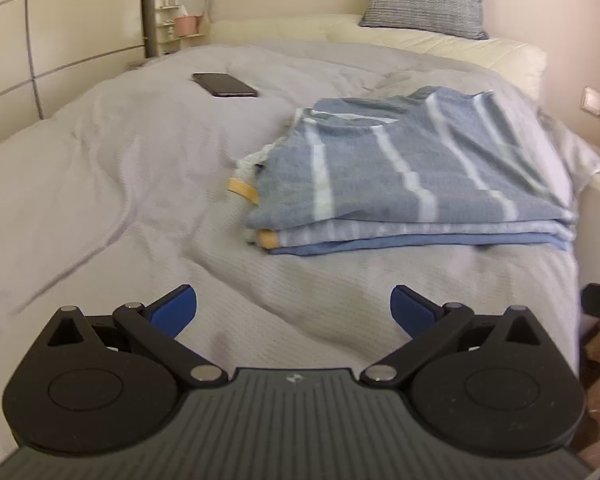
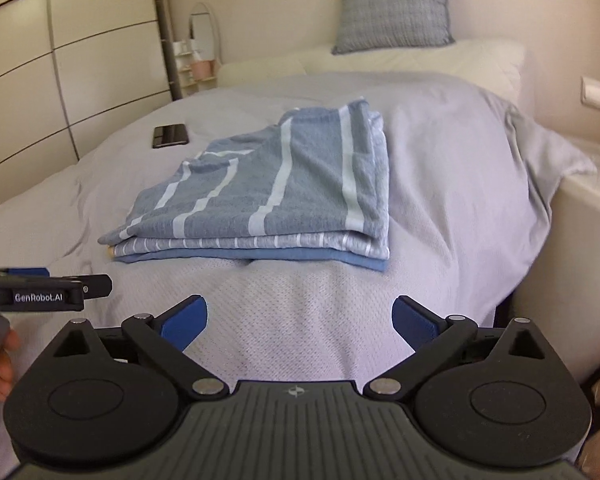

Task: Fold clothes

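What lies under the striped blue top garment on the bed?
Under the striped blue top garment: a thin-striped layer, then a plain blue one, resting on the bedcover. Anything between them is hidden.

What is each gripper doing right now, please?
Left gripper: open, holding nothing, short of the folded clothes.
Right gripper: open, holding nothing.

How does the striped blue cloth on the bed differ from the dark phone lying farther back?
The folded striped cloth is soft, blue with white stripes, and stacked in several layers; the phone is a thin, rigid, black slab. The cloth covers far more of the bed cover than the phone does. The cloth lies nearer both open hand-held grippers, the phone beyond it. Both rest flat on the bed, untouched.
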A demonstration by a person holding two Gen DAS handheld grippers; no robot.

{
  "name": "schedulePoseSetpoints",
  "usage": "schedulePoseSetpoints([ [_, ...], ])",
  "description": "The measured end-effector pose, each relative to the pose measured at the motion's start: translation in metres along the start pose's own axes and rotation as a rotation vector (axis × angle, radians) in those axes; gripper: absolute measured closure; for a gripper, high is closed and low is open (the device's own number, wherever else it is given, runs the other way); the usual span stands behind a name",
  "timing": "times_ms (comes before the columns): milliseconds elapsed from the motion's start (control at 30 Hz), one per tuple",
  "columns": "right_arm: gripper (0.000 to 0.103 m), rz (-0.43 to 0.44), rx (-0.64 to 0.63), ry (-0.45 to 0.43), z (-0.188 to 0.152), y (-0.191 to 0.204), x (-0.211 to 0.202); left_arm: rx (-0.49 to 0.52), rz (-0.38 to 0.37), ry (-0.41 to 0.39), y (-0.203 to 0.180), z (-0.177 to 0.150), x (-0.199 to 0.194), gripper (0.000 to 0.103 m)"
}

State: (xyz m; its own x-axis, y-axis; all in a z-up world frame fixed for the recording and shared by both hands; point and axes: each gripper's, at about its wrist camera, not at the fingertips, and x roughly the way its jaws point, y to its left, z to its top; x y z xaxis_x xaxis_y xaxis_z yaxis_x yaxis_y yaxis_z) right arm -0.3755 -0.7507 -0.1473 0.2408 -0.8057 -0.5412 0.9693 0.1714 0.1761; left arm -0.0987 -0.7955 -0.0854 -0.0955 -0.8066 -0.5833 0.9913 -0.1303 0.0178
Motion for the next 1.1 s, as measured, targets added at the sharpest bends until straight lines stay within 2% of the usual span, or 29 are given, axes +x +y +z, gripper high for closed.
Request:
schedulePoseSetpoints([
  [133,0.002,-0.009,0.03,0.038,0.001,0.002,-0.002,0.005,0.011,0.008,-0.006,-0.003,-0.013,0.001],
  [433,0.002,-0.022,0.068,0.089,-0.005,0.01,-0.026,-0.026,-0.033,0.001,-0.016,-0.012,-0.059,0.001],
  [867,0.002,-0.046,0.088,0.072,-0.014,0.006,-0.081,-0.086,-0.077,0.041,-0.026,-0.02,-0.11,0.001],
  [967,0.002,-0.05,0.092,0.07,-0.016,0.005,-0.09,-0.109,-0.117,0.025,-0.031,-0.014,-0.121,0.001],
  [1100,0.002,-0.059,0.086,0.064,-0.014,0.007,-0.1,-0.084,-0.107,-0.003,-0.038,-0.007,-0.132,0.001],
])
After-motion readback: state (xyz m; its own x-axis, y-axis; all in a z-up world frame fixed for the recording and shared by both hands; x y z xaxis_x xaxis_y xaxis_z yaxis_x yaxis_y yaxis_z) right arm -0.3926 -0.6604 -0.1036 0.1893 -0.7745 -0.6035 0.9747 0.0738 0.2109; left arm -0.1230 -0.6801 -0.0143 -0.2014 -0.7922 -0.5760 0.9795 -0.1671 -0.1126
